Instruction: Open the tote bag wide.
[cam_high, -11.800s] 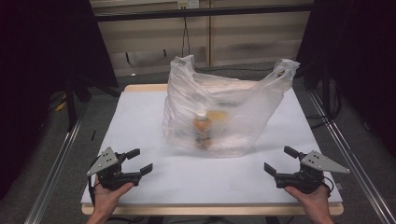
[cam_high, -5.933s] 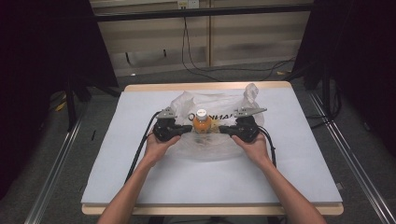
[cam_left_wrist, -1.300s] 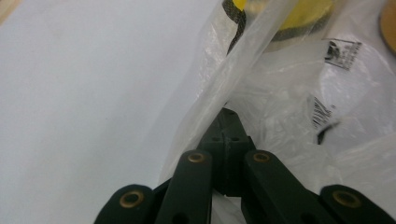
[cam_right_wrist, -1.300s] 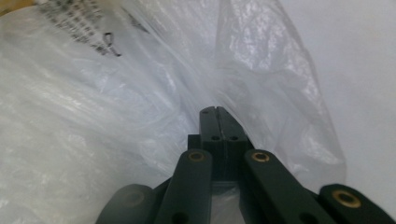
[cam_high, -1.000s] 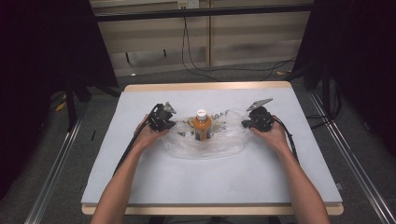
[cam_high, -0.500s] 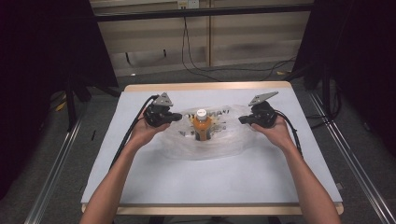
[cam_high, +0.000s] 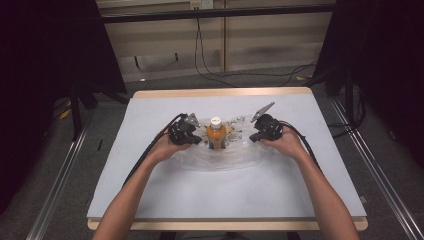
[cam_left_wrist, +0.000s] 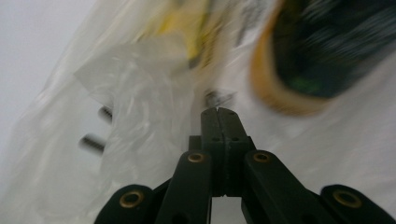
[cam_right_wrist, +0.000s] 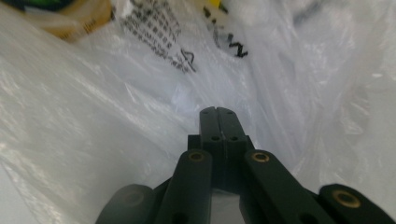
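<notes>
A clear plastic bag (cam_high: 235, 159) lies flattened around an orange bottle (cam_high: 216, 135) with a white cap, which stands upright at the table's middle. My left gripper (cam_high: 198, 141) is just left of the bottle and my right gripper (cam_high: 252, 137) just right of it, both pointing inward. In the left gripper view the jaws (cam_left_wrist: 218, 111) are shut, pads together, over crumpled bag film (cam_left_wrist: 130, 93), with the blurred bottle (cam_left_wrist: 322, 56) close ahead. In the right gripper view the shut jaws (cam_right_wrist: 218, 110) rest against printed bag film (cam_right_wrist: 93, 116); the bottle's base (cam_right_wrist: 70, 21) is at the top left. I see no film pinched.
The table (cam_high: 200, 200) has a pale sheet on it with a wooden edge showing at front and back. Black cables trail from both grippers along the forearms. Metal rails run along the floor on both sides.
Both grippers have come inward toward the bottle and slightly nearer the person. The bag lies lower and flatter than several seconds ago, leaving the bottle exposed.
</notes>
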